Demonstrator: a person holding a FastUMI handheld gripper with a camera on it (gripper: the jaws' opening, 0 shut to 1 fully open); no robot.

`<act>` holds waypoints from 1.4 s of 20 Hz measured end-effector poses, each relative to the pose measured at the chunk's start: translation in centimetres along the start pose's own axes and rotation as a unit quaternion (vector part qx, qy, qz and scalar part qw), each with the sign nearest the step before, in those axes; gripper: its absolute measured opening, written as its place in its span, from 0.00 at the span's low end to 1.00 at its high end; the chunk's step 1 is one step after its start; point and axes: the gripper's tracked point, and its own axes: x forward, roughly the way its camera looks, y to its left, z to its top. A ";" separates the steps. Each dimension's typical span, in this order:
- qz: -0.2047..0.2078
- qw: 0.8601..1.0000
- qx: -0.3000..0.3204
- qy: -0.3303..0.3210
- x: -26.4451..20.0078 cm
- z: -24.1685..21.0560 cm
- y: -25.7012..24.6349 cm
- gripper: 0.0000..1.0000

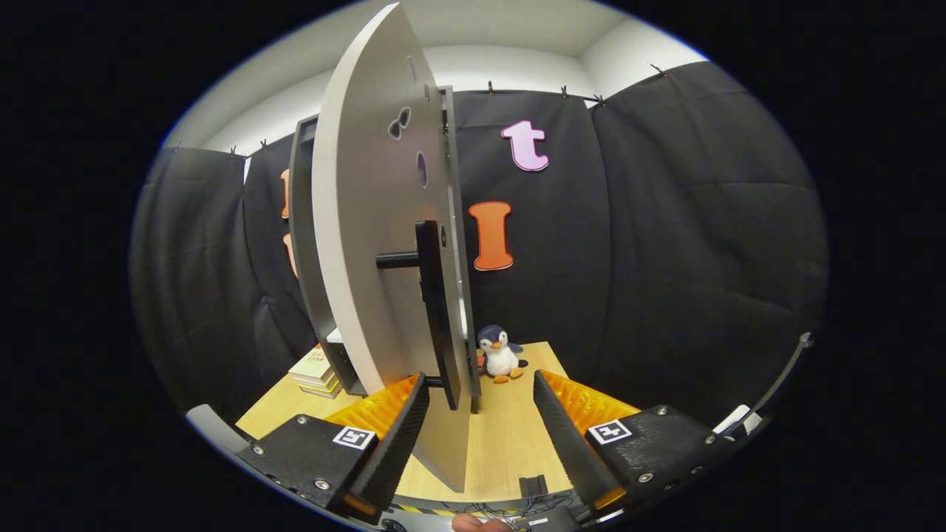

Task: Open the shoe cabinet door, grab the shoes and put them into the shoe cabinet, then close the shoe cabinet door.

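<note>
The shoe cabinet's grey door (369, 244) stands swung open toward me, seen nearly edge-on, with the cabinet body (304, 244) behind it at its left. A dark bar handle (434, 310) runs down the door's face on short posts. My gripper (480, 403) is open, and the door's lower edge and the bottom end of the handle lie between its two fingers. The left finger (399, 436) is close beside the door; neither finger presses on anything.
A penguin plush toy (499, 355) sits on the wooden table (510, 436) just beyond the door. A stack of books (316, 373) lies left of the cabinet's base. A hand (473, 523) shows at the table's near edge, with cables there.
</note>
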 end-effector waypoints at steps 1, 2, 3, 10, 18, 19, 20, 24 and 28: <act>0.001 1.000 -0.001 0.001 0.1 0.0 1.0 0.90; 0.003 1.000 -0.004 0.002 0.2 0.0 2.1 0.90; 0.004 1.000 -0.006 0.004 0.4 0.0 3.2 0.90; 0.011 1.000 -0.019 0.006 2.5 -0.1 11.3 0.90; 0.021 1.000 -0.015 0.005 7.1 0.6 19.6 0.91; 0.023 1.000 -0.016 0.003 7.8 0.7 20.8 0.91; 0.030 0.999 -0.016 0.003 8.4 1.0 21.7 0.91; 0.046 0.999 -0.023 0.002 11.3 2.0 25.4 0.92; 0.043 0.999 -0.029 -0.004 13.8 2.6 26.7 0.92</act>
